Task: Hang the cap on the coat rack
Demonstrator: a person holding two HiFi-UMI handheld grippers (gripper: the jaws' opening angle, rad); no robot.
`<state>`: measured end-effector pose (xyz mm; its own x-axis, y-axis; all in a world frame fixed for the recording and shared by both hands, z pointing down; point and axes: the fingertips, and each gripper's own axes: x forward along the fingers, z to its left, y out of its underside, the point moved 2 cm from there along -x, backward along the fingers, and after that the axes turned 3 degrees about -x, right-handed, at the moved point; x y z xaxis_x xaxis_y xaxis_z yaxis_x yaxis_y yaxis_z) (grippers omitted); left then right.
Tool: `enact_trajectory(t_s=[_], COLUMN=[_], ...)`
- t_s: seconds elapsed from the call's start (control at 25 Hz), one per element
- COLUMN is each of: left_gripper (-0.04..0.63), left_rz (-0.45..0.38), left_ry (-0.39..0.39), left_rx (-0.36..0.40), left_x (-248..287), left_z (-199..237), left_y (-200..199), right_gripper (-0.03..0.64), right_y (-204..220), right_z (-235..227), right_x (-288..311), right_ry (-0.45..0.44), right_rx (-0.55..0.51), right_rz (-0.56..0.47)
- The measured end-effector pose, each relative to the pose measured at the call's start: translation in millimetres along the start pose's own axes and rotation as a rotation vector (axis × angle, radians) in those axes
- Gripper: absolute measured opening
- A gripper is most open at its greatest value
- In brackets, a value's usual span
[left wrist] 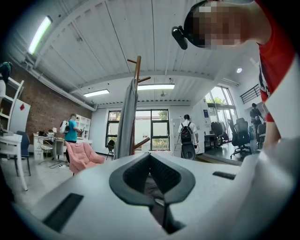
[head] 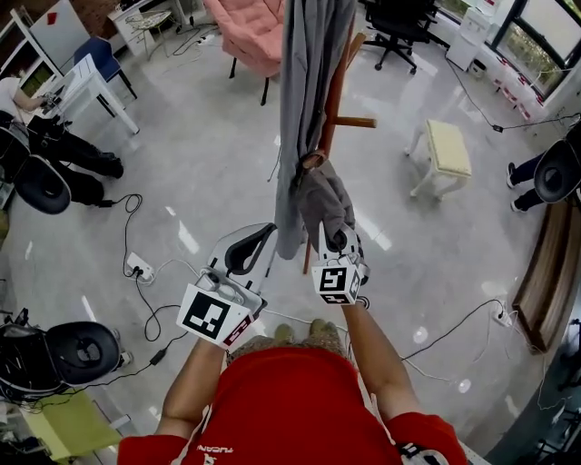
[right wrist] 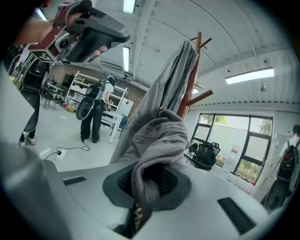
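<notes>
Right fingers [right wrist: 172, 182] clamped on cap [right wrist: 157, 136], its crown held at rack [head: 354, 122] peg beside coat [head: 304, 91], seemingly for hooking | left fingers [left wrist: 133, 174] together, empty.

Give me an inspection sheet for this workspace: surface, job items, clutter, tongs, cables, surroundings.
Surface: glossy grey floor; no table seen.
Job's things: grey cap at the coat rack, not clearly hooked; grey garment hangs there.
Clutter: cream stool, pink armchair.
Tongs: right tongs shut on the cap; left tongs shut, empty.
Cables: black cable and power strip on floor.
Surroundings: office chair, white desk, seated person.
</notes>
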<state>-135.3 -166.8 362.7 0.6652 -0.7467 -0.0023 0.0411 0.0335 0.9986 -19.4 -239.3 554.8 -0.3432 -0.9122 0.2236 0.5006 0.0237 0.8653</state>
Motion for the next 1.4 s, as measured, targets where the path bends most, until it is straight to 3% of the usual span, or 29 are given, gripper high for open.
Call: enact_trajectory(t_s=[0.36,0.52,0.72,0.84,0.96,1.12,1.4], left_gripper=[0.009,0.009,0.009,0.009,0.009,0.009,0.009], left_rz=[0.027,0.034,0.049,0.049,0.044,0.042,0.029], left_ry=[-0.009,-0.012,-0.025,-0.029,-0.026,-0.031,-0.044], left_rx=[-0.064,-0.082,-0.097,-0.1,-0.099,-0.105,-0.103], left_x=[29.4,31.8,35.6,35.5,35.5,36.5,39.2], left_z=[10.6,11.5,12.5,12.1,9.3,3.6,-9.2], left_y=[20.4,25.8,32.2,32.2,32.2,37.5,39.8], right_gripper=[0.068,0.164,0.214,0.295,0.298,0.296,0.28], right_y=[31.6,36.9,44.4,53.7,57.6,38.3,-44.0], right_z=[-4.8,-2.6,-4.4,-1.7,-2.7,-7.0,-33.3], right_x=[32.9,32.9,25.6,21.1,11.9,-6.3,-45.9], right_ry=[-0.093,-0.158,-0.217,-0.286,-0.315,-0.359,-0.392], right_rx=[0.088,0.132,0.179,0.231,0.246,0.303,0.363], right_rz=[0.054,0.058,0.041,0.06,0.054,-0.03,-0.257])
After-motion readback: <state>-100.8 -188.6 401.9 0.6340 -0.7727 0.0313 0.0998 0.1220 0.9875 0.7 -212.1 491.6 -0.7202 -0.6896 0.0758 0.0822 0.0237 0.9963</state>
